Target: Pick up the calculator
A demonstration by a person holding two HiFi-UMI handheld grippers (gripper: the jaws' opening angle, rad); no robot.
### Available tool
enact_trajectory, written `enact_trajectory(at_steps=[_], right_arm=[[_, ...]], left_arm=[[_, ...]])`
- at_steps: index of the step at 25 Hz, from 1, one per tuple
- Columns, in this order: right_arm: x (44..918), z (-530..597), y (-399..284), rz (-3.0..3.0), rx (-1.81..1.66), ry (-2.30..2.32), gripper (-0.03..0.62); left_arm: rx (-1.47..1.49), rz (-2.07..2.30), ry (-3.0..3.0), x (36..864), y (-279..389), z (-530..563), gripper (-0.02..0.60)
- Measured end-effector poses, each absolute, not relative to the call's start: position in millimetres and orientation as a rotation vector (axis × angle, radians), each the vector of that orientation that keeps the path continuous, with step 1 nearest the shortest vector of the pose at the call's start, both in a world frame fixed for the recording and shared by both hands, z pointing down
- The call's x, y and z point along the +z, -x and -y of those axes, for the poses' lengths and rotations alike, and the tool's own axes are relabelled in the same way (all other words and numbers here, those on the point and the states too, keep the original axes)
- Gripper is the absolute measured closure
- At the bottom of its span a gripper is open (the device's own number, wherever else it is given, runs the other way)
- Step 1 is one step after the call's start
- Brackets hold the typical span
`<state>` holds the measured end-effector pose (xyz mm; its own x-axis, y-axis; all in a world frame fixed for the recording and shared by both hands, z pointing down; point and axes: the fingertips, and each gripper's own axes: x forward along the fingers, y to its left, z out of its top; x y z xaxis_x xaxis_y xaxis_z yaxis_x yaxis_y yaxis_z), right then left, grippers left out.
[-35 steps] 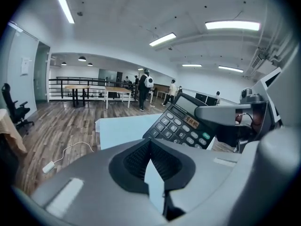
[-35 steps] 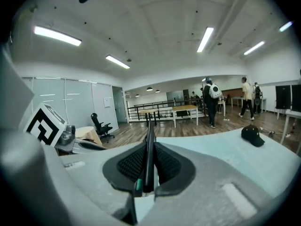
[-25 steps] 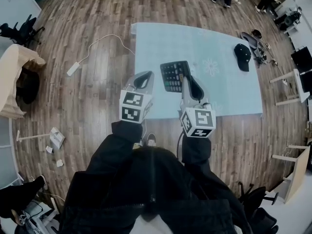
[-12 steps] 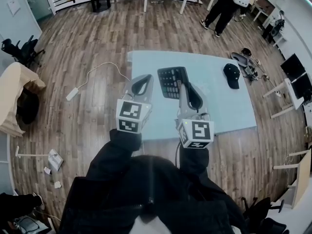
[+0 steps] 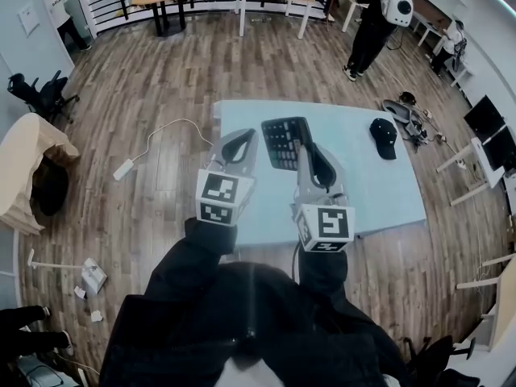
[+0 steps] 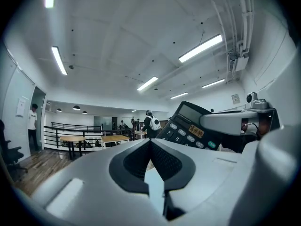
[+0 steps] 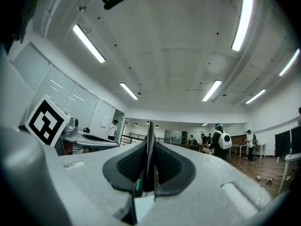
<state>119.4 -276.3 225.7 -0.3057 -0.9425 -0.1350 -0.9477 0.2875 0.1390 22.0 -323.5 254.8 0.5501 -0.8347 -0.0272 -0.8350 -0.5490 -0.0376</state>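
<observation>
Right claw (image 5: 302, 147) clamped on the calculator (image 5: 284, 139), pads pinching its right side (a thin dark slab, edge-on between the jaws, in the right gripper view). Calculator held in the air above the pale blue worktop (image 5: 379, 192), keys showing from above, sticking out ahead and to the left of that claw. Left claw (image 5: 242, 138) pressed together on nothing, just left of the calculator, apart from it. Black cap (image 5: 383, 138) resting on the worktop's right part, well apart from both claws.
</observation>
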Motion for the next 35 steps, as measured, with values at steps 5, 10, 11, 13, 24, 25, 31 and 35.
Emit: enact_trajectory(at_steps=[5, 10, 11, 13, 24, 25, 31, 35], right_arm=[[221.9, 275.7, -117.1, -2.504, 0.327, 1.822, 0.546], [221.6, 275.1, -114.9, -2.515, 0.351, 1.825, 0.546], [221.8, 275.2, -114.9, -2.516, 0.354, 1.827, 0.546], [222.1, 275.3, -114.7, -2.518, 0.357, 1.83, 0.546], [224.1, 272.3, -114.1, -2.52, 0.337, 1.838, 0.546], [224.4, 271.2, -113.2, -2.521, 0.338, 1.838, 0.546], [225.5, 266.5, -109.5, -2.523, 0.344, 1.842, 0.546], [230.0, 265.9, -104.4, -2.537, 0.338, 1.833, 0.546]], left_arm=[[0.005, -1.477, 2.698, 251.6, -19.4, 322.3, 0.58], [-0.015, -1.485, 2.68, 250.9, -15.2, 322.8, 0.58], [-0.017, -1.485, 2.681, 251.4, -15.1, 323.0, 0.58], [-0.02, -1.484, 2.684, 252.6, -14.8, 323.2, 0.581], [-0.009, -1.457, 2.724, 256.4, -18.6, 320.3, 0.58], [-0.004, -1.455, 2.731, 257.4, -18.9, 319.1, 0.581], [-0.034, -1.487, 2.706, 259.1, -8.8, 314.8, 0.58], [-0.036, -1.499, 2.704, 262.3, -3.7, 313.6, 0.58]])
